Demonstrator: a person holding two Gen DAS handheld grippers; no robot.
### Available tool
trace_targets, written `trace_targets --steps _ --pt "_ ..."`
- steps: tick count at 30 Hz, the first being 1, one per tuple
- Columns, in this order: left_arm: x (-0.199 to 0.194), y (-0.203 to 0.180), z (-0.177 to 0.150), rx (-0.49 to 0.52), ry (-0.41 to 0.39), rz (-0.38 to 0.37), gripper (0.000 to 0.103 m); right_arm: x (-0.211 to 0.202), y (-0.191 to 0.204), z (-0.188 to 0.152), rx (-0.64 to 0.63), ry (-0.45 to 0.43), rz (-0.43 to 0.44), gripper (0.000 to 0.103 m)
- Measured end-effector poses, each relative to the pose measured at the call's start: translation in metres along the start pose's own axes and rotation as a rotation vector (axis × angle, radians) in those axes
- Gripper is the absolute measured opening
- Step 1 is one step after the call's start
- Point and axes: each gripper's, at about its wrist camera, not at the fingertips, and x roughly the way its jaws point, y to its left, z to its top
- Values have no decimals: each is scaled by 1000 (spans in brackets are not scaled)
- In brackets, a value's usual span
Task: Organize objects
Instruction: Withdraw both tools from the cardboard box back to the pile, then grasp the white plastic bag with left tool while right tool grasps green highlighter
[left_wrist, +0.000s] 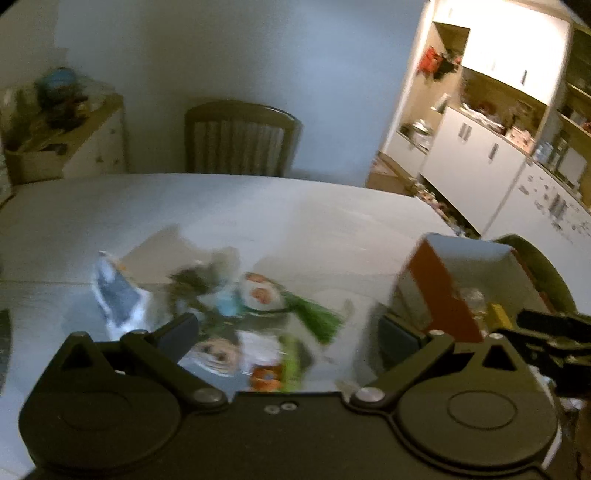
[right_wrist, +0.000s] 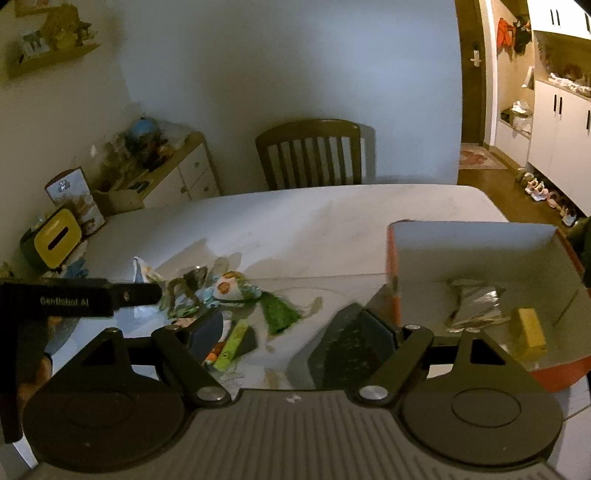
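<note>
Both empty grippers, left gripper (left_wrist: 288, 336) and right gripper (right_wrist: 291, 328), hover spread wide over snack packets (right_wrist: 229, 291) near the table's (right_wrist: 332, 218) front edge, ready to fill the orange box (right_wrist: 480, 251)

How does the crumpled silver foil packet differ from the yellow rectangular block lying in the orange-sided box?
The crumpled silver foil packet is shiny, wrinkled and irregular; the yellow rectangular block is matt, smooth and straight-edged. The packet looks larger and lies nearer the box's middle, the block nearer its front rim. Both lie loose inside the orange-sided box.
</note>
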Motion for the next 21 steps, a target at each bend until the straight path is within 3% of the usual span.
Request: trace_targets --steps 4,7,21 --pt "5 34 5 -41 -25 13 103 12 18 -4 -12 0 -21 82" --pt "14 56 11 -66 -22 77 103 25 32 -6 -28 15 -42 82" --pt "66 124 25 -208 55 234 103 97 63 -17 -50 132 -71 82"
